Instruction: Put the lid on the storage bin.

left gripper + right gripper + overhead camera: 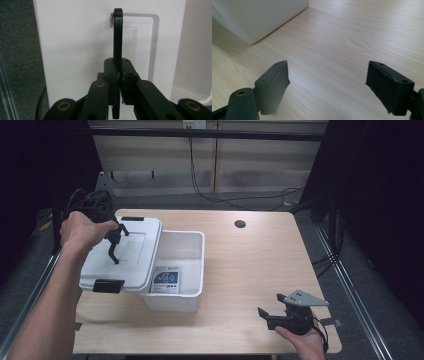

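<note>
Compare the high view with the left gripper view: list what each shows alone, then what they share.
High view alone: the open white box with a blue-and-white packet inside, the wooden table, the lid's black latch, and the right gripper with jaws apart near the table's front edge.

Left gripper view alone: the metal rivet where the black handle hinges, and the pads pressed against that handle.

Shared: the white lid, its handle, and the left gripper shut on it.
</note>
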`<state>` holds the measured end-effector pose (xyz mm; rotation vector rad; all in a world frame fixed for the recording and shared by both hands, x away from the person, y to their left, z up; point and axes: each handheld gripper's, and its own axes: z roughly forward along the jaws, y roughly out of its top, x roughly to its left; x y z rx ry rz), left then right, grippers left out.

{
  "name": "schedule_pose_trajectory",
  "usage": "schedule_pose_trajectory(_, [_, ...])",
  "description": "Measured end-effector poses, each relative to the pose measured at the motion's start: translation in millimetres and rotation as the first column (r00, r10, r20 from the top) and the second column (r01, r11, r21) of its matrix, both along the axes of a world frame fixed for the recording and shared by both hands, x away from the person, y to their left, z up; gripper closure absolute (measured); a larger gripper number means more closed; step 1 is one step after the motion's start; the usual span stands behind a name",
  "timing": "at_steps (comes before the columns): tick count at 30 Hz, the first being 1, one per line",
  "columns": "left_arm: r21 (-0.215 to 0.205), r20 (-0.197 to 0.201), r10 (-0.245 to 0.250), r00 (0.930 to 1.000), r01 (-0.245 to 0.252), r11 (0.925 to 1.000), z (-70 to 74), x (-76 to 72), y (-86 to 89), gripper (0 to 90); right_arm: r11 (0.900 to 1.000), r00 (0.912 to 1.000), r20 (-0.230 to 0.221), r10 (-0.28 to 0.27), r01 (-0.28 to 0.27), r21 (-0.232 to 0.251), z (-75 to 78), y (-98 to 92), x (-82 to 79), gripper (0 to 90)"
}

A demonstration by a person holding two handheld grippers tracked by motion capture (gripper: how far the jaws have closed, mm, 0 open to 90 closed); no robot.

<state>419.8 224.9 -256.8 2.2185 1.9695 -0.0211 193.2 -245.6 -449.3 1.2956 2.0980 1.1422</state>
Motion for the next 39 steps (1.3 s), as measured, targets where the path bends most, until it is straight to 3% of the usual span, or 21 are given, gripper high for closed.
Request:
schedule_pose_trajectory(6, [-0.006,0.008,0.038,0.9992,-0.038,0.9993,0.3,0.1,-11.7,85.1,1.0,1.0,0.002,0.004,-0.004,-0.001,-0.2,0.2,0.6,17.5])
schedule_pose_trajectory(9, [-0.022,-0.001,0.029,0.9996,-0.029,0.9993,0.4,0.3,-16.2,85.1,1.0,1.0,0.003,0.004,-0.004,-0.001,-0.1,0.2,0.3,17.5])
schedule_pose_trajectory(16, [-0.001,-0.022,0.015,0.9996,-0.015,0.9999,-4.4,3.0,-35.4,85.2,1.0,1.0,0.001,0.002,-0.002,0.002,-0.2,-0.1,0.4,17.5])
schedule_pose_trajectory(21, [-0.009,-0.016,0.003,0.9999,-0.003,1.0,-5.5,3.8,-45.9,85.1,1.0,1.0,0.003,-0.002,0.002,-0.001,0.0,-0.5,0.2,17.5])
schedule_pose_trajectory(24, [-0.017,-0.011,-0.033,0.9994,0.033,0.9993,-3.6,3.3,-55.7,85.1,1.0,1.0,0.001,-0.002,0.002,0.001,-0.3,-0.4,0.4,17.5])
schedule_pose_trajectory(39, [-0.038,-0.011,-0.038,0.9992,0.038,0.9986,-8.0,1.3,-80.2,85.1,1.0,1.0,0.002,-0.001,0.001,0.001,-0.1,-1.0,-0.4,17.5])
